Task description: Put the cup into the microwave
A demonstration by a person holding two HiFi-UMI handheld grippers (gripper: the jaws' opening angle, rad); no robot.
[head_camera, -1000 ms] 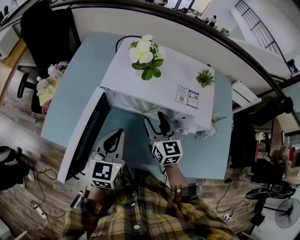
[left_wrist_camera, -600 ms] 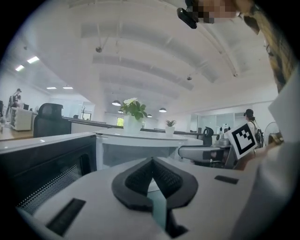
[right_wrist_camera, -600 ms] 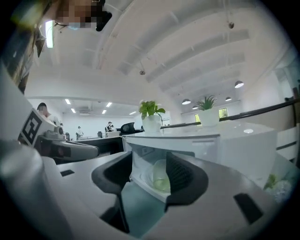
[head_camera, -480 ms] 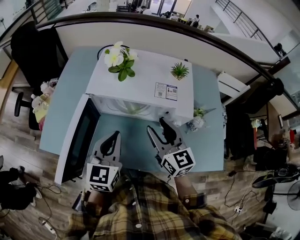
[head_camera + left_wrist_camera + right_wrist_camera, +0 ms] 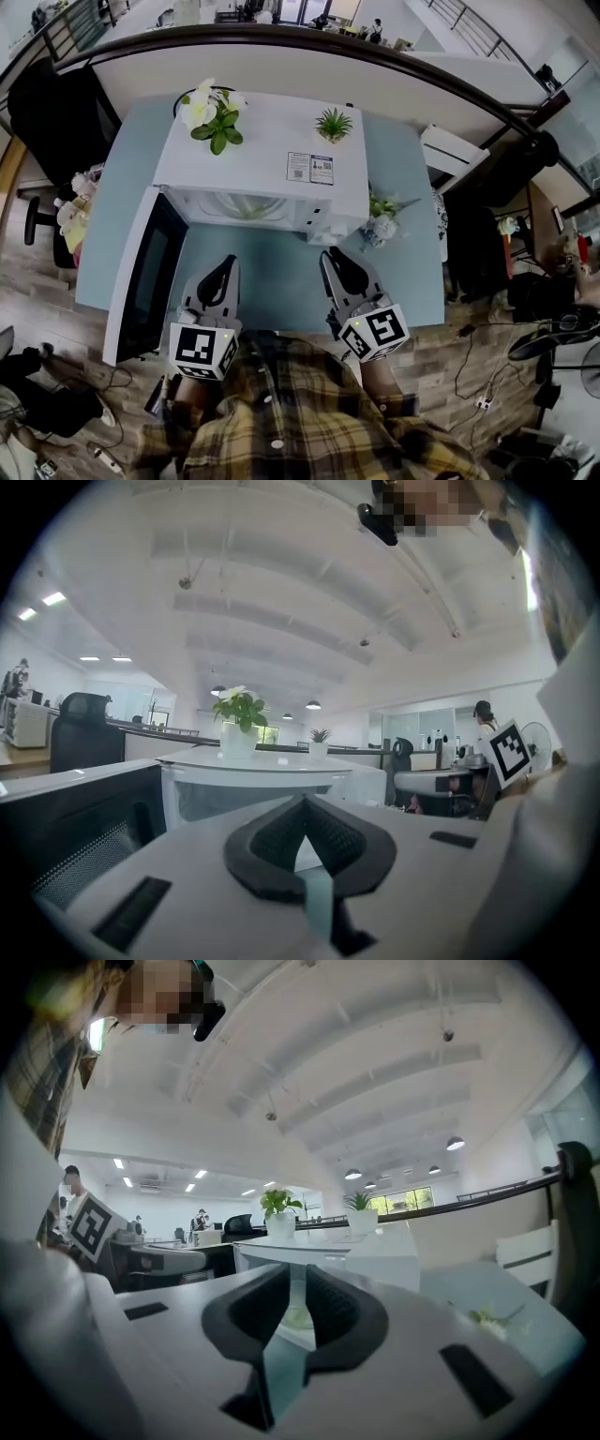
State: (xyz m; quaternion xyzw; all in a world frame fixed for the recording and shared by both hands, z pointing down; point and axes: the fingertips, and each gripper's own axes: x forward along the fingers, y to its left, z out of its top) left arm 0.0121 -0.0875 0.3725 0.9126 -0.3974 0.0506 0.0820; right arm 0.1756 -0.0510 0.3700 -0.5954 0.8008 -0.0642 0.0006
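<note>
Well, both claws clear of the open microwave (image 5: 262,164).
My left claw (image 5: 228,261) is shut and empty; my right claw (image 5: 330,253) has just been closing to a slim empty gap. The cup (image 5: 296,1317) shows faintly ahead, inside the cavity.

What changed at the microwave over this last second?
The right gripper drew back from the microwave toward the person, its jaws just closing with nothing between them. The left gripper stayed shut; the microwave door stayed open.
</note>
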